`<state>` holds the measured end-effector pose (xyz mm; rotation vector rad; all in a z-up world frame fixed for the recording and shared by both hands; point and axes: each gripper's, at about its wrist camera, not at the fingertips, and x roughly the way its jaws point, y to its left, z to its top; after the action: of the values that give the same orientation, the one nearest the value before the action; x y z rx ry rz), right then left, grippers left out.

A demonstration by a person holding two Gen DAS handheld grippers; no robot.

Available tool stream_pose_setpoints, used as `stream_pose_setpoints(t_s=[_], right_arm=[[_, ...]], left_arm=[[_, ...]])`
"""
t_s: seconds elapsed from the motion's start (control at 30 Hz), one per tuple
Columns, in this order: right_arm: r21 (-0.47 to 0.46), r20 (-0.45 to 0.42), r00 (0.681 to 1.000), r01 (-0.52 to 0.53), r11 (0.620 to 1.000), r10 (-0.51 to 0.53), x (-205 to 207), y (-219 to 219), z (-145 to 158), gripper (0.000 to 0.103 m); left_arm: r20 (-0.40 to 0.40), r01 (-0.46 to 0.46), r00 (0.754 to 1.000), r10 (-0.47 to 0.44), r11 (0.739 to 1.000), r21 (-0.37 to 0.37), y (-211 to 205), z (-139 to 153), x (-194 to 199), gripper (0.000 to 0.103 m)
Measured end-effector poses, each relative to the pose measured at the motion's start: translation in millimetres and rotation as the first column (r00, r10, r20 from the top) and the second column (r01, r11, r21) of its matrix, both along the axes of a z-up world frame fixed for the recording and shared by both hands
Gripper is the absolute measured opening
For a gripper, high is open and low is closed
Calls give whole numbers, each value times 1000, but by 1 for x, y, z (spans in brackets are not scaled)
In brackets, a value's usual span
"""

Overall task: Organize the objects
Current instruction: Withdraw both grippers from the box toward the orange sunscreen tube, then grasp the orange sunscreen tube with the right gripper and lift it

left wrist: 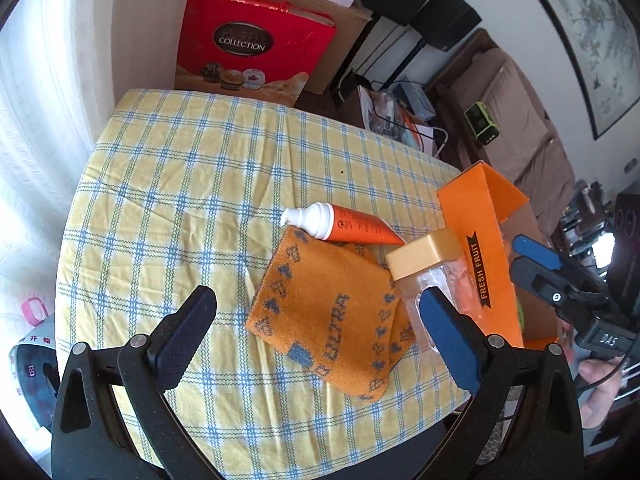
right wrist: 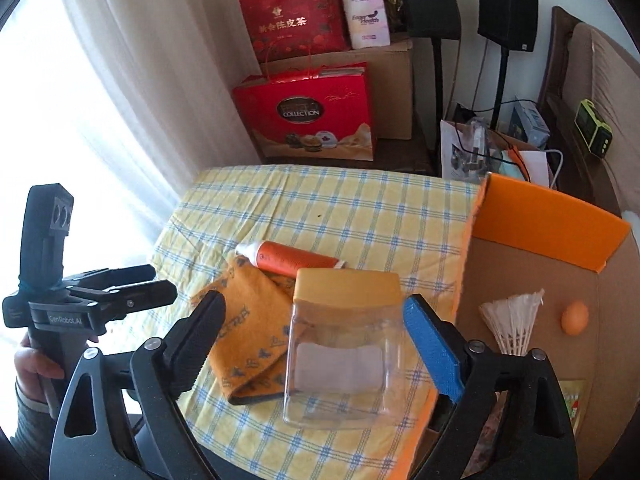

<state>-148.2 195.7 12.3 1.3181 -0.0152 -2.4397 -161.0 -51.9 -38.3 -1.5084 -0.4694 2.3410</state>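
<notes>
A clear square jar [right wrist: 336, 344] with a yellow lid stands upright on the checked tablecloth [right wrist: 360, 216], close to the orange box [right wrist: 548, 224]. My right gripper [right wrist: 314, 307] is open; the jar shows between its fingers, untouched. In the left wrist view that gripper [left wrist: 524, 260] hovers over the box [left wrist: 480, 216], right of the jar [left wrist: 424, 256]. An orange towel [left wrist: 332, 312] lies folded beside the jar, with an orange tube [left wrist: 348, 226] with a white cap resting on its far edge. My left gripper [left wrist: 316, 304] hangs open above the towel.
Inside the box lie a shuttlecock [right wrist: 512, 328] and an orange ball [right wrist: 575, 317]. Red gift bags [right wrist: 308, 116] and cardboard boxes stand beyond the table's far edge, with speakers on stands [right wrist: 504, 12] and a sofa to the right. A curtain [right wrist: 120, 80] hangs on the left.
</notes>
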Motion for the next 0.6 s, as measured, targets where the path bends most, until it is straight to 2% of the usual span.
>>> stream_pose_setpoints(t_s=[0.1, 0.23, 0.4, 0.6], right_arm=[[44, 24, 999, -35, 998, 34, -17, -18, -8, 83], [105, 70, 995, -85, 991, 78, -41, -38, -25, 74], [149, 133, 981, -160, 976, 140, -68, -59, -46, 72], [263, 213, 949, -284, 922, 231, -86, -90, -71, 71]], left_arm=[[6, -9, 1000, 9, 1000, 12, -6, -6, -4, 94], [20, -11, 1000, 10, 1000, 9, -11, -15, -8, 91], [28, -19, 999, 19, 1000, 15, -16, -23, -10, 91], [39, -37, 999, 36, 999, 26, -27, -30, -9, 91]])
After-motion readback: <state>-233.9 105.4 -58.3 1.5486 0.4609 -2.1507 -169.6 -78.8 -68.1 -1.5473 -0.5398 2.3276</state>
